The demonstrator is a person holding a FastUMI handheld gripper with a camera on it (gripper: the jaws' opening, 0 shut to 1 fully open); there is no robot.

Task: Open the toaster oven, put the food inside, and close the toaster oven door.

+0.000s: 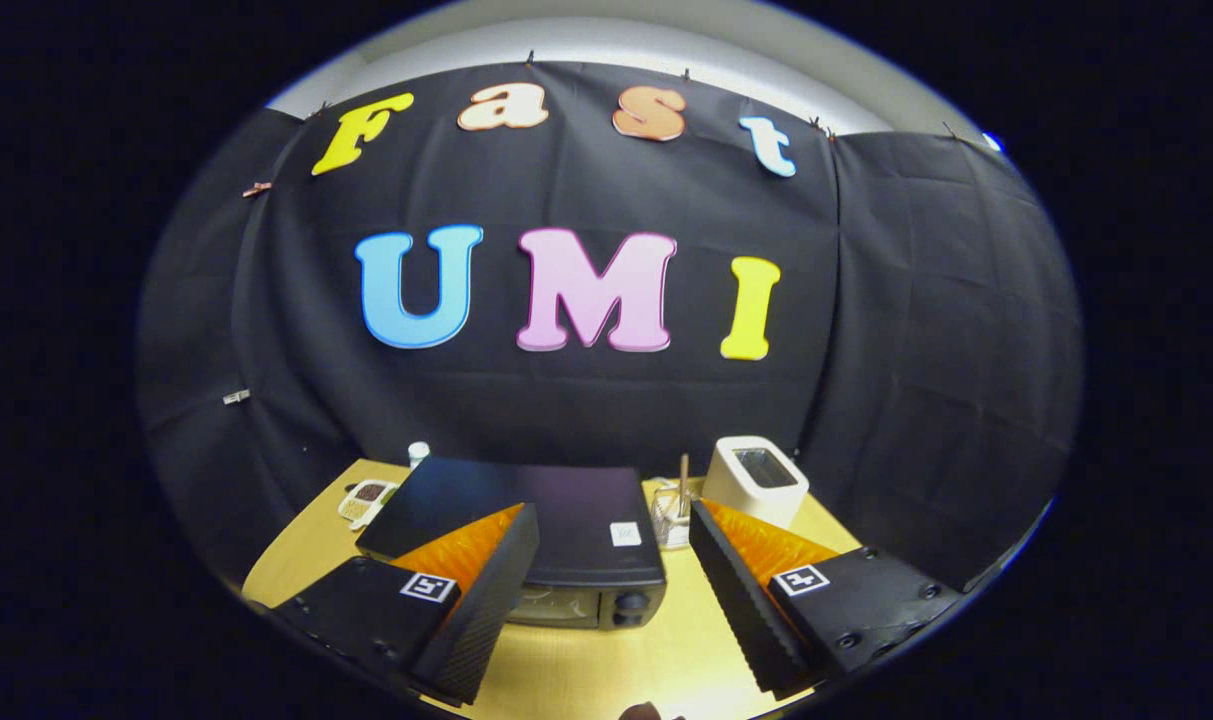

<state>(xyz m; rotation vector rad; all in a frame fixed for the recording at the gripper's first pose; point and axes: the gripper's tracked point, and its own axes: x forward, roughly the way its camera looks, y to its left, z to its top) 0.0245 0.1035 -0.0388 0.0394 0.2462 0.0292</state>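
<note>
A black toaster oven [546,525] stands on the wooden table [586,660], seen from above and in front. Its door looks closed, with the knobs [628,608] at the front right. My gripper [611,575] hovers above and in front of the oven, open wide, with nothing between its fingers. The left finger [486,590] overlaps the oven's front left; the right finger [741,590] lies to the oven's right. A small dark brown thing [641,712] peeks in at the table's near edge; I cannot tell what it is.
A white pop-up toaster [756,480] stands behind the right finger. A clear glass with a wooden stick [674,510] sits between it and the oven. Left of the oven lie a white patterned item [366,500] and a small white bottle [418,453].
</note>
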